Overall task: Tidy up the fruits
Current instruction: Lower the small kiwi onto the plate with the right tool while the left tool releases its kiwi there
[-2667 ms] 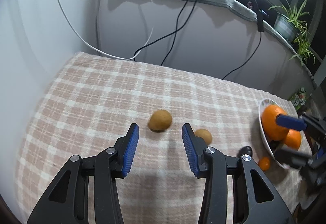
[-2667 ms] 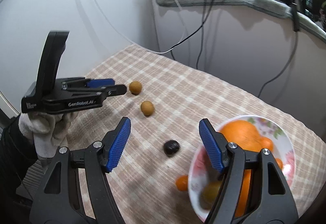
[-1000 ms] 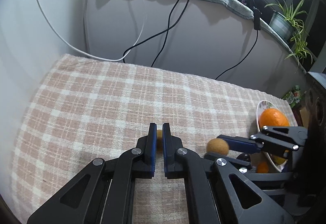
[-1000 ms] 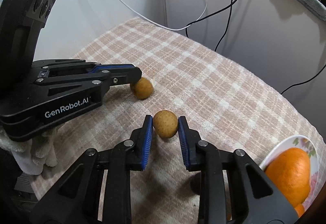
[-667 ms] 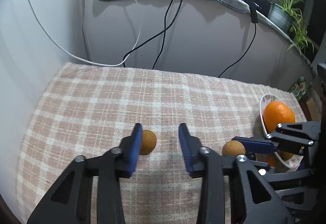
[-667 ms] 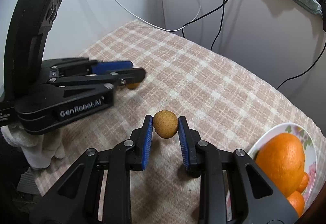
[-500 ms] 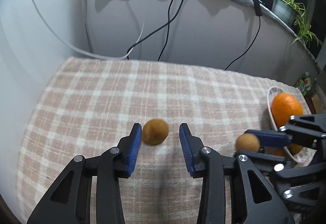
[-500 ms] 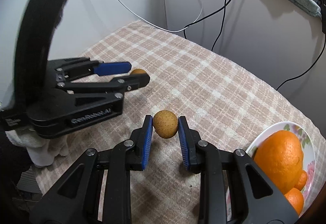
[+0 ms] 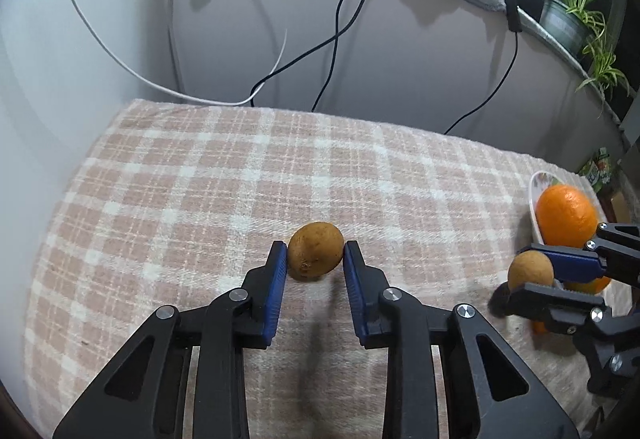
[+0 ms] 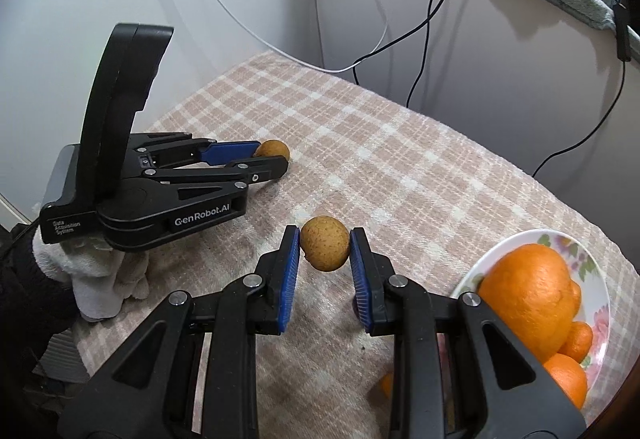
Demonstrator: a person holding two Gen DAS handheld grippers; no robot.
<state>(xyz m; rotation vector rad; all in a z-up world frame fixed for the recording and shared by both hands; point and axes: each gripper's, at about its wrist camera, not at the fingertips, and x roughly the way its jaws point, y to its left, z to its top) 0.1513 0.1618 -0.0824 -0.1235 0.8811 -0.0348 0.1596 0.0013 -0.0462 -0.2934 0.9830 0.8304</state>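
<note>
My left gripper [image 9: 315, 259] is shut on a small brown fruit [image 9: 316, 257] just above the checked cloth [image 9: 224, 175]; it also shows in the right wrist view [image 10: 269, 159] with that fruit [image 10: 274, 150]. My right gripper [image 10: 325, 249] is shut on a second brown fruit [image 10: 325, 248] and holds it above the cloth; this fruit also shows in the left wrist view [image 9: 530, 271]. A white flowered plate [image 10: 500, 251] at the right holds a large orange [image 10: 530, 295] and smaller oranges [image 10: 566, 379].
A small orange fruit [image 10: 387, 385] lies on the cloth beside the plate, partly hidden by my right gripper. Black and white cables [image 9: 344, 11] hang down the wall behind the table. Potted plants [image 9: 576, 19] stand on the ledge at the far right.
My left gripper has closed on the brown fruit that lay between its open fingers. My right gripper keeps holding its fruit and has barely moved.
</note>
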